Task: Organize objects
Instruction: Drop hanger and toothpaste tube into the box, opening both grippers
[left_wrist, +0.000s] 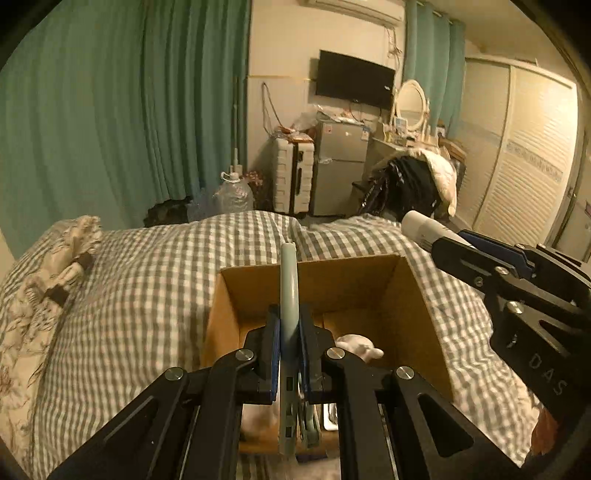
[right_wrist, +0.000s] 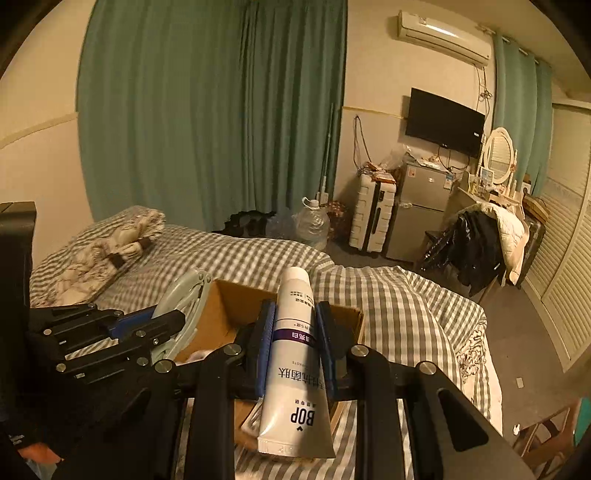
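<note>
Left gripper (left_wrist: 289, 350): level, pointing forward, jaws clamped narrowly on a held item. Right gripper (right_wrist: 295, 343): just beside it, slightly raised, jaws likewise clamped on its load

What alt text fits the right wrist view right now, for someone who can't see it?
The right gripper clamps a white BOP tube above an open cardboard box on a checked bed. At left, the left gripper holds a grey-green folding object over the box.

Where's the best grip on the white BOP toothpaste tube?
Mid-body, as the right gripper holds the white BOP toothpaste tube now: pads on its two sides, approached from the flat crimped end. The round middle fills the pads; the crimp is thin and the cap end narrows.
</note>
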